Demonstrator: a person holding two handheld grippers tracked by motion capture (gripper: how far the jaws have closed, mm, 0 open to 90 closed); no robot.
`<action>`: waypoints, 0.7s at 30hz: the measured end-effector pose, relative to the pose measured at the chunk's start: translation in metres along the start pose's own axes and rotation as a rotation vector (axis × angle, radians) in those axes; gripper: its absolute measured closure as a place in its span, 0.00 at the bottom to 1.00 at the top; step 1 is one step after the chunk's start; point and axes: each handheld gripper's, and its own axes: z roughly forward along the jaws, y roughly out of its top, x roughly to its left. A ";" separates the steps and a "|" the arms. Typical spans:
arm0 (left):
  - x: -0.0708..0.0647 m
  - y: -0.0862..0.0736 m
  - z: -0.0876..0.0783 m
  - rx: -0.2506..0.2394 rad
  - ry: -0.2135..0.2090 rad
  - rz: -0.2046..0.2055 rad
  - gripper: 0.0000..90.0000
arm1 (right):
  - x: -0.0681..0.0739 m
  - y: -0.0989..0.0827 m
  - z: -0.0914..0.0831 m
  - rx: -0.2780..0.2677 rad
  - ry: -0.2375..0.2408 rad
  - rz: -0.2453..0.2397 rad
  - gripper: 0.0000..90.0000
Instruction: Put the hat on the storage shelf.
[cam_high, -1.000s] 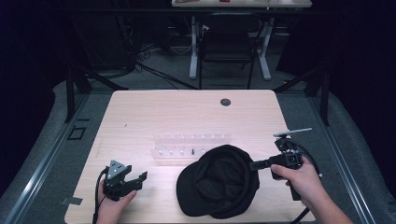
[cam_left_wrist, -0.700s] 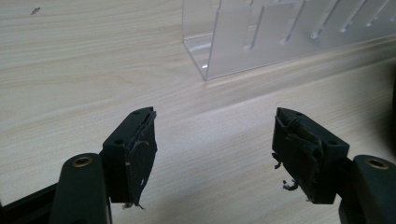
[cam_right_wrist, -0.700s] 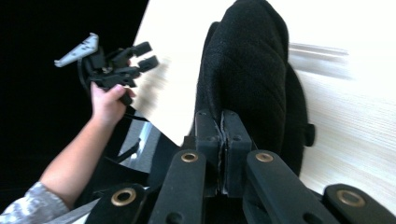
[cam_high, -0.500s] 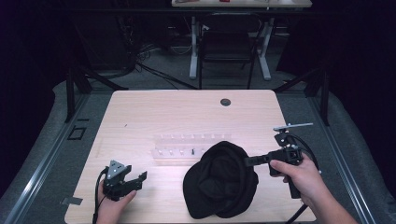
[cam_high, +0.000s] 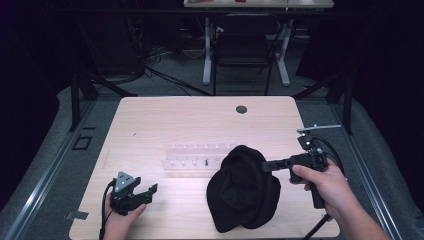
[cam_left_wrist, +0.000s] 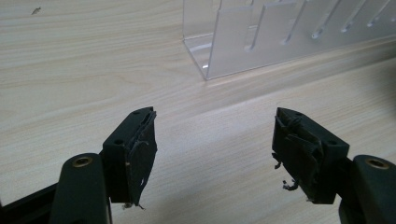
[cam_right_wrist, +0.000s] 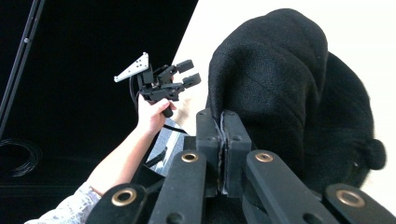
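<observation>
A black knitted hat (cam_high: 244, 190) lies on the wooden table, front centre-right, with its right edge lifted. My right gripper (cam_high: 266, 166) is shut on that edge; in the right gripper view the jaws (cam_right_wrist: 223, 140) pinch the hat's (cam_right_wrist: 285, 84) rim and the fabric hangs from them. My left gripper (cam_high: 147, 192) rests near the front left corner in a hand, open with nothing between its fingers (cam_left_wrist: 140, 149). It stays apart from the hat. In the right gripper view the left gripper (cam_right_wrist: 187, 73) shows far off, held by a hand.
A clear plastic rack (cam_high: 200, 156) with several slots stands mid-table behind the hat; its corner (cam_left_wrist: 243, 42) lies ahead of my left gripper. A dark round hole (cam_high: 241, 109) sits near the table's far edge. Desk legs and a chair (cam_high: 245, 50) stand beyond.
My right gripper has risen with the hat's edge, and the hat has folded up and shifted slightly right. The left gripper has not moved.
</observation>
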 end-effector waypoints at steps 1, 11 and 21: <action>0.000 0.000 0.000 0.000 -0.001 0.000 0.34 | 0.001 0.001 -0.001 -0.001 -0.001 0.003 0.98; 0.000 0.000 0.000 0.001 -0.001 0.001 0.34 | 0.018 0.008 -0.015 -0.033 0.020 0.003 0.98; 0.000 0.000 0.000 0.007 -0.002 0.004 0.34 | 0.024 0.014 -0.030 -0.108 0.052 0.003 0.98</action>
